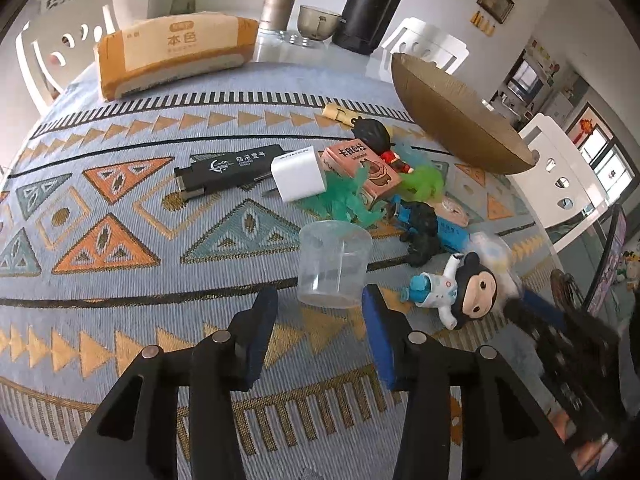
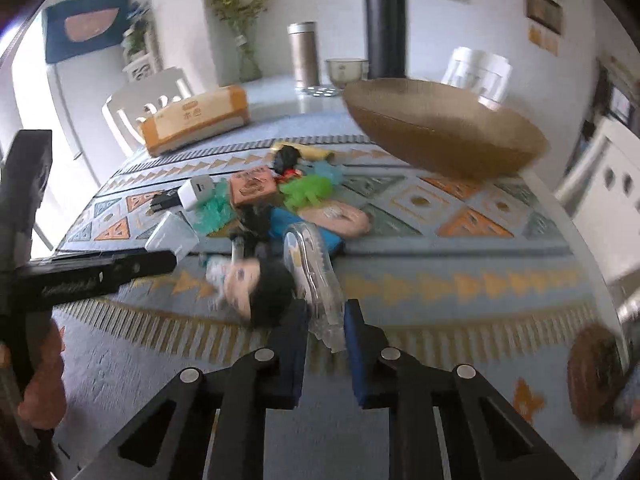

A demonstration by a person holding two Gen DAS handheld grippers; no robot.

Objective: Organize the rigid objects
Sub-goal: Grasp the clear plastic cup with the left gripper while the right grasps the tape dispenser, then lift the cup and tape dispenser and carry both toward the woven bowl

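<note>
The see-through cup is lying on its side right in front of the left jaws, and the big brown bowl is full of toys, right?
Not quite. The brown bowl has no toys in it that either view shows; the toys are still scattered on the table mat, as the right wrist view shows. The see-through cup does lie on its side just ahead of the left gripper.

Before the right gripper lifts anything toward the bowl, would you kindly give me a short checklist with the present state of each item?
1. Right gripper shut on the clear tape dispenser: ok, fingers flank its near end.
2. Grip firm enough for lifting: cannot tell, picture blurred.
3. Doll apart from the dispenser: not ok, it lies right against it.
4. Brown bowl has room: cannot tell, its inside is hidden.
5. Left gripper empty: ok, the clear cup lies beyond its fingertips.
</note>
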